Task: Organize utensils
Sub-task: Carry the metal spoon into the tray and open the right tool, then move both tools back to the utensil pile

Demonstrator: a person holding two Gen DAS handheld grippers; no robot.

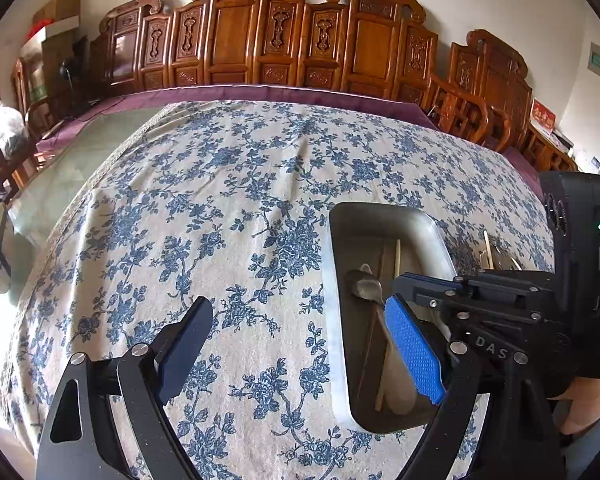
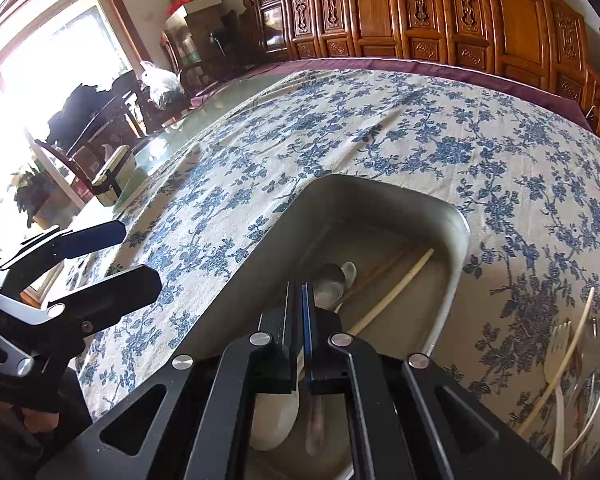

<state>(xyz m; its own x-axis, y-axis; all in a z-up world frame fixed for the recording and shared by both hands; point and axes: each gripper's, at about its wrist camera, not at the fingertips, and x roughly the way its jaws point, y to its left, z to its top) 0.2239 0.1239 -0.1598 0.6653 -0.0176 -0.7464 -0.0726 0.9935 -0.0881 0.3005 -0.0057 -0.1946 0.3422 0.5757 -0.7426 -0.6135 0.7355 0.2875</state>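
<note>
- Broadly, a blue-flowered tablecloth (image 1: 228,200) covers the table, with a purple cloth edge (image 1: 260,92) along its far side and a row of carved wooden chairs (image 1: 236,32) against the wall beyond.
- A metal tray (image 2: 456,216) lies on the tablecloth, just right of the left gripper and directly under the right one.
- Left gripper (image 1: 300,344): its fingers stand wide apart over bare cloth with nothing between them; its right blue pad (image 1: 414,354) overlaps the tray's near part in the view.
- Right gripper (image 2: 303,304): its fingers are pressed together above the tray; a slim handle shows blurred just below them, and whether it is pinched cannot be told.
- Inside the tray lie a metal spoon (image 2: 332,280), a pale chopstick (image 2: 396,292), a darker brown stick (image 2: 380,272) and a white spoon (image 2: 276,420) at the near end.
- To the tray's right, on the cloth, a small heap of utensils remains: a pale wooden fork (image 2: 558,360), a chopstick and some metal pieces (image 2: 596,364).
</note>
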